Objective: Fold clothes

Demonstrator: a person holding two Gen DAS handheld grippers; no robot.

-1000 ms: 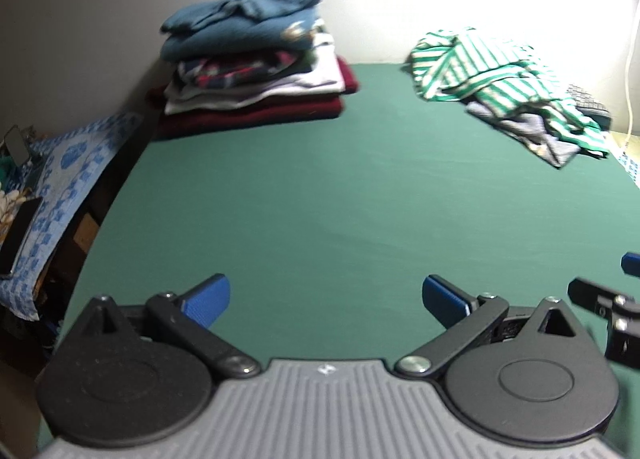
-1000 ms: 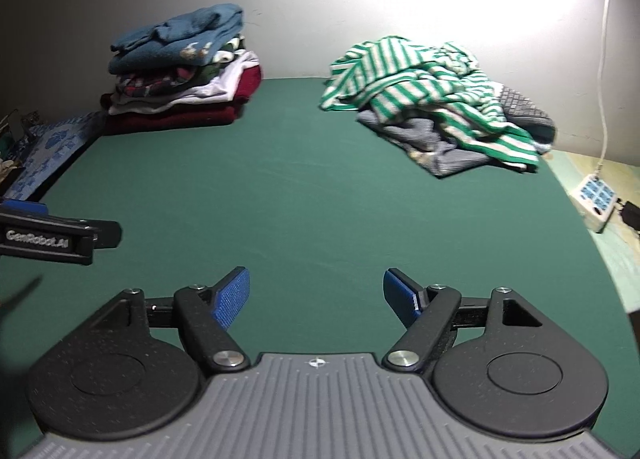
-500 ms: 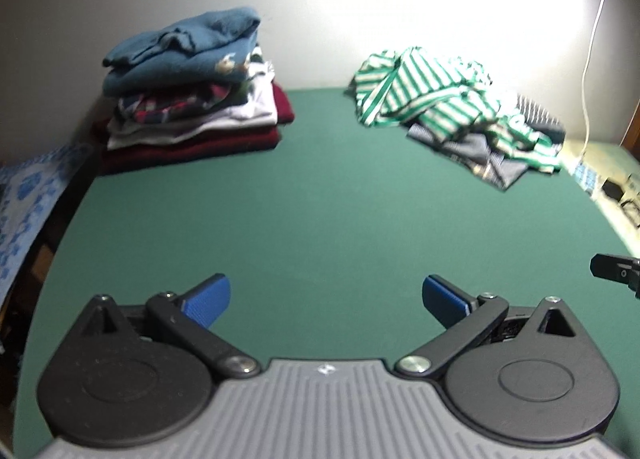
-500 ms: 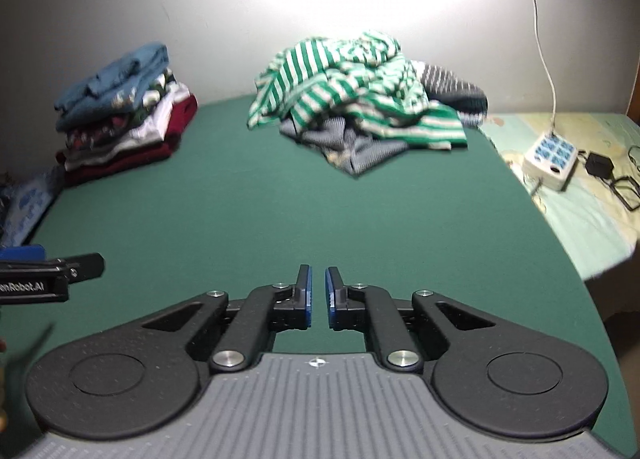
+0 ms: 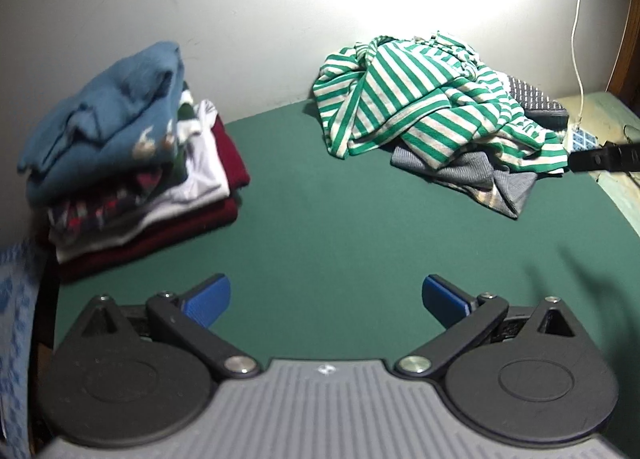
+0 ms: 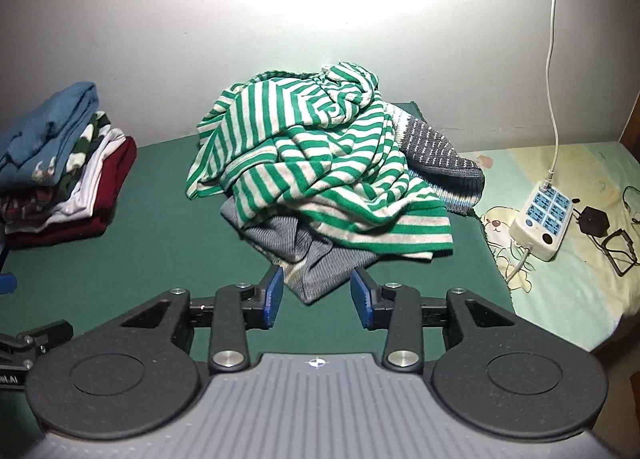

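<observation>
- Right gripper (image 6: 316, 295): nearest item in the right wrist view. Jaws partly open, a moderate gap between the blue pads. Nothing held. The near corner of the grey knit lies just ahead of the gap; whether a pad touches it cannot be told.
- Left gripper (image 5: 326, 297): jaws spread wide, empty, over bare green cloth, well apart from both lots of clothing.
- Green surface (image 5: 340, 227): a flat green cover that carries all the clothes; whether a tabletop or a bed lies beneath cannot be told. Its middle lies bare between the two lots.
- Grey knit garment (image 6: 316, 259): unfolded, lowest visible layer of the loose heap, its corner jutting toward the right gripper.
- Green-and-white striped garment (image 6: 316, 163): crumpled, draped over the grey knit; top of the heap. Unfolded.
- Dark patterned knit (image 6: 436, 151): at the far right of the heap, partly under the stripes; looks rumpled.
- Stack of folded clothes (image 5: 128, 163): far left, against the wall. Dark red pieces at the bottom, white and patterned layers between, a blue sweater on top. Folded and piled.
- White power strip (image 6: 540, 219): off the green cover to the right, on a pale printed sheet, with a cord running up the wall.
- Progress, as judged: part done. One stack stands folded; at least three garments in the heap remain to be folded. The right gripper's place suggests the heap is the matter in hand.
</observation>
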